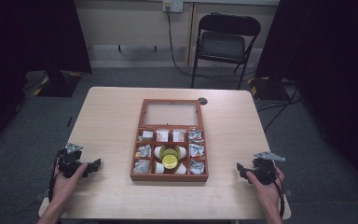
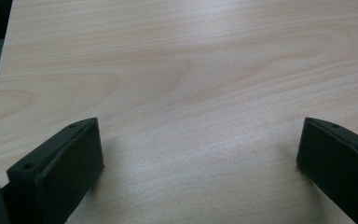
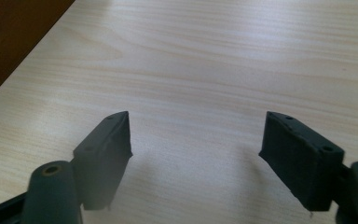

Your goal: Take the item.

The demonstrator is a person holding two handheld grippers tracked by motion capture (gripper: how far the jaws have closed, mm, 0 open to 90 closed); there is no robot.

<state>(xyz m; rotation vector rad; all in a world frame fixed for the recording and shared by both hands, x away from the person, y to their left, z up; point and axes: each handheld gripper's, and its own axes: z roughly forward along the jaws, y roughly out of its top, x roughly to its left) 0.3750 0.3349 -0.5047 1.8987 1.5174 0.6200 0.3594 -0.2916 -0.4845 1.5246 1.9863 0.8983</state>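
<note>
A brown wooden box (image 1: 168, 177) with several compartments lies open at the table's middle, its glass-paned lid (image 1: 171, 113) folded back flat. Small wrapped packets (image 1: 143, 151) fill its side and rear cells, and a round yellow-topped jar (image 1: 170, 161) sits among white pods in the centre. My left gripper (image 1: 95, 164) rests low near the table's front left, pointing toward the box, jaws wide apart over bare wood (image 2: 200, 140). My right gripper (image 1: 239, 168) sits at the front right, also pointing at the box, jaws apart with nothing between them (image 3: 198, 130).
The light wooden table (image 1: 107, 116) has bare surface on both sides of the box. A small dark round spot (image 1: 202, 101) lies behind the lid's right corner. A black folding chair (image 1: 223, 42) stands beyond the table, with cables on the floor.
</note>
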